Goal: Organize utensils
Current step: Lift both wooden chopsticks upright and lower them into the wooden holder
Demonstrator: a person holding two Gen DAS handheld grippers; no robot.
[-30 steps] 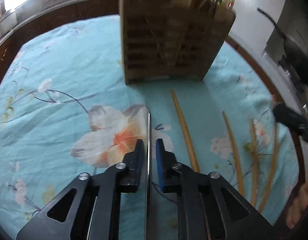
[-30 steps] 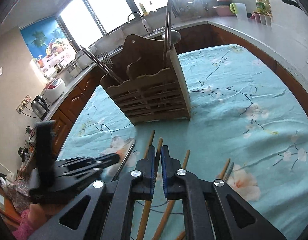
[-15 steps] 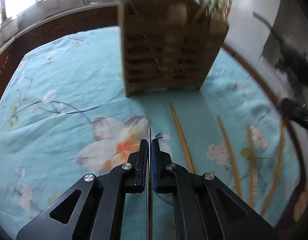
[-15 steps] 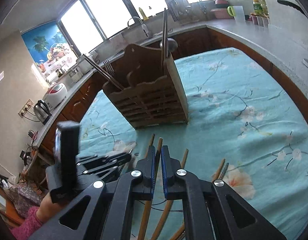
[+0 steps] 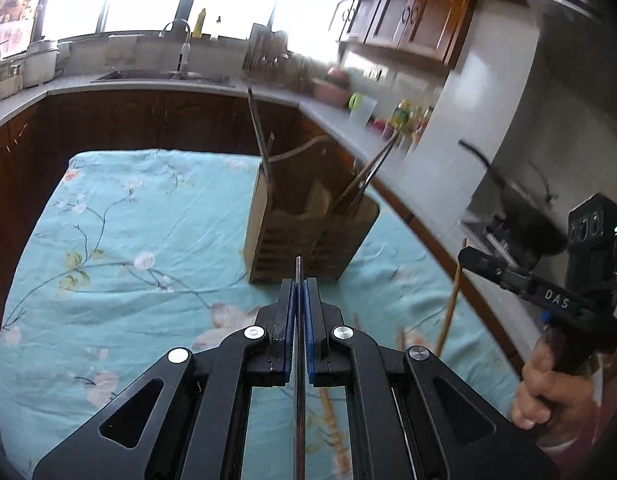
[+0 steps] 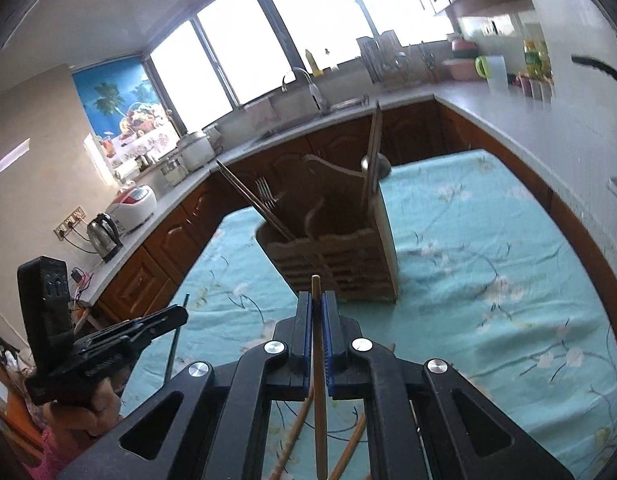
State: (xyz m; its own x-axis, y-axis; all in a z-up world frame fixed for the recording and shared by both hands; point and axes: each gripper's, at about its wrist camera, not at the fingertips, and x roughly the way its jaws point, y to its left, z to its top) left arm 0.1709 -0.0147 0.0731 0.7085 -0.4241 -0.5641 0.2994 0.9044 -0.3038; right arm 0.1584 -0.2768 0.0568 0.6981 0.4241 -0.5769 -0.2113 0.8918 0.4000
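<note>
Carry step; left tongs (image 5: 299, 292) clamp a metal chopstick (image 5: 298, 380); right tongs (image 6: 316, 308) clamp a wooden chopstick (image 6: 318, 392); next: drop both into far holder (image 6: 336, 256).

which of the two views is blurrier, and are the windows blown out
The left wrist view is blurrier: the counter clutter and wooden utensil holder are smeared, while the left gripper stays sharp. The right wrist view is crisper, with mild blur on its holder. The windows are blown out white in both, and fisheye distortion curves the counter edges.
</note>
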